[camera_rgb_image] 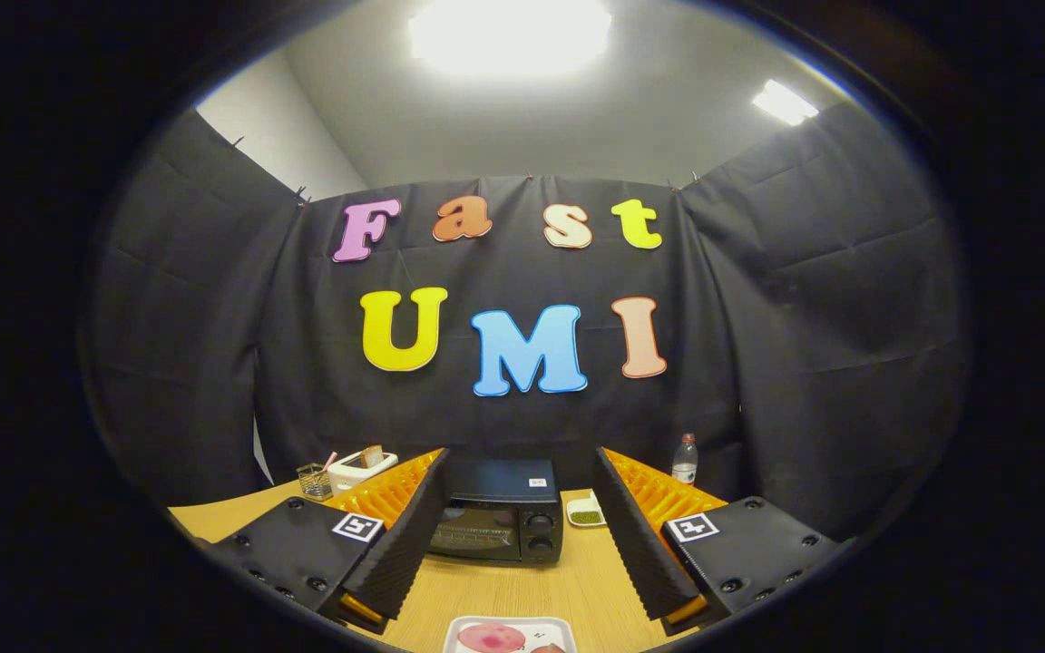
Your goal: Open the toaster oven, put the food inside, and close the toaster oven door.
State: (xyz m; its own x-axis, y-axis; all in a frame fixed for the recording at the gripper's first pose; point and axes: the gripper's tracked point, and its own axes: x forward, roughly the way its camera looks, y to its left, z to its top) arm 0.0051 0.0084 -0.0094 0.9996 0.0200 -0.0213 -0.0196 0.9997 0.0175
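A black toaster oven (500, 520) stands on the wooden table (522, 589) beyond my fingers, its glass door shut and two knobs on its right side. Close below me, between the fingers, lies a white tray (509, 630) holding a pink round piece of food (491, 638) and a bit of a darker piece beside it. My gripper (517, 535) is open wide above the table, its black ridged fingers (409, 535) standing left and right of the oven, nothing between them.
A small white dish with green contents (586, 513) sits just right of the oven. A clear water bottle (685, 460) stands at the back right. At the back left are a wire cup (314, 482) and a white box with bread (361, 467).
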